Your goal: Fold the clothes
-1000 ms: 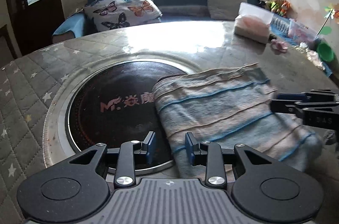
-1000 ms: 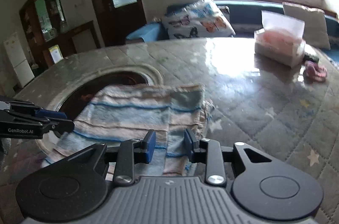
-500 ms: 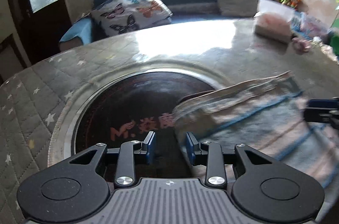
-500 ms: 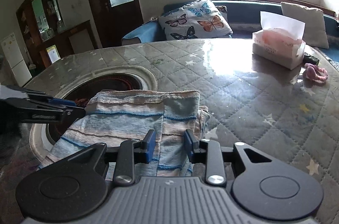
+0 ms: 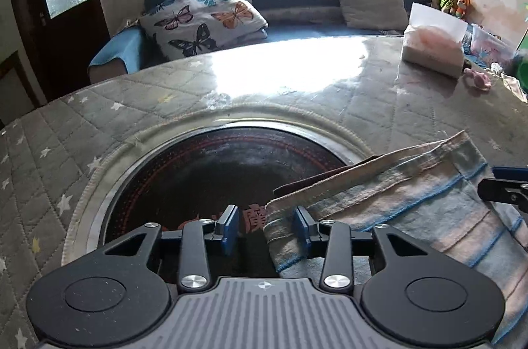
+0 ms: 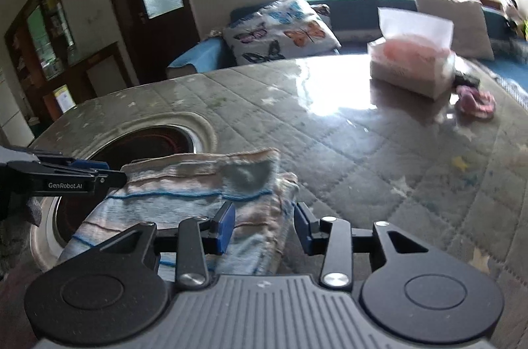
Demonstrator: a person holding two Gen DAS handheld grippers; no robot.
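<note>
A folded cloth with blue and beige stripes lies on the quilted table, partly over the dark round inset. My left gripper is open at the cloth's near left corner, and that corner sits between its fingers against the right pad. In the right wrist view the cloth reaches under my right gripper, which is open with the cloth's right edge between its fingers. The left gripper shows there at the cloth's left end. The right gripper's tip appears at the left wrist view's right edge.
A tissue box and a small pink item sit at the table's far right. Behind the table is a sofa with a butterfly pillow. The quilted cover stretches bare beyond the inset's metal rim.
Both grippers have come in low over the cloth's two ends. The left one has shifted to the near left corner. Both pairs of fingers stay apart, and the cloth has hardly moved.
</note>
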